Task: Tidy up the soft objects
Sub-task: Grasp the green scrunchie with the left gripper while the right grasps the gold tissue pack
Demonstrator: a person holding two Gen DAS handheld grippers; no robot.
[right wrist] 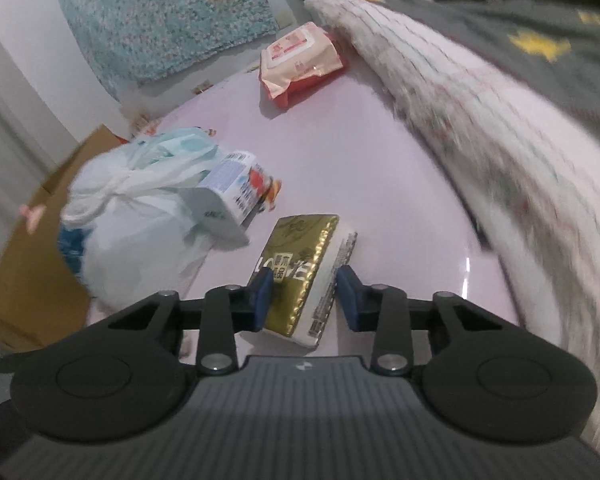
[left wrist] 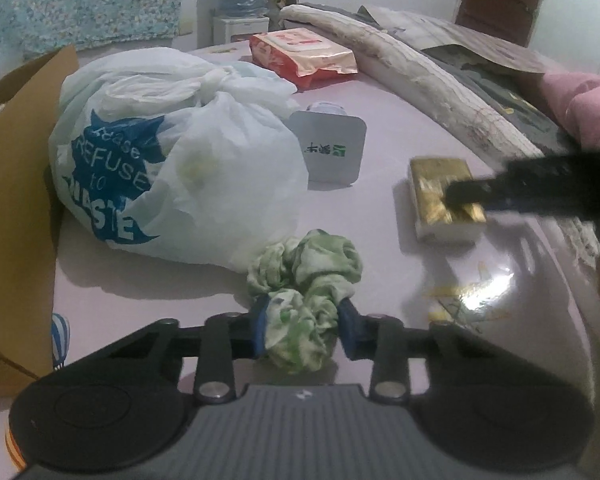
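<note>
Blue-padded fingers of the left gripper (left wrist: pixel 305 330) pinch a green-and-white scrunchie (left wrist: pixel 305 280) on the glossy pink table (left wrist: pixel 400 128), just beside a knotted white plastic bag (left wrist: pixel 172 168) printed "REFUSE to WASTE". To the right, the right gripper (right wrist: pixel 305 300) straddles a gold tissue pack (right wrist: pixel 300 272); its left pad touches the wrapper, the right pad stands just clear. A small white carton (left wrist: pixel 332 150) leans against the bag, a red wet-wipes pack (left wrist: pixel 304 54) lies well beyond, and a cardboard box (left wrist: pixel 16 200) stands at the table's left.
</note>
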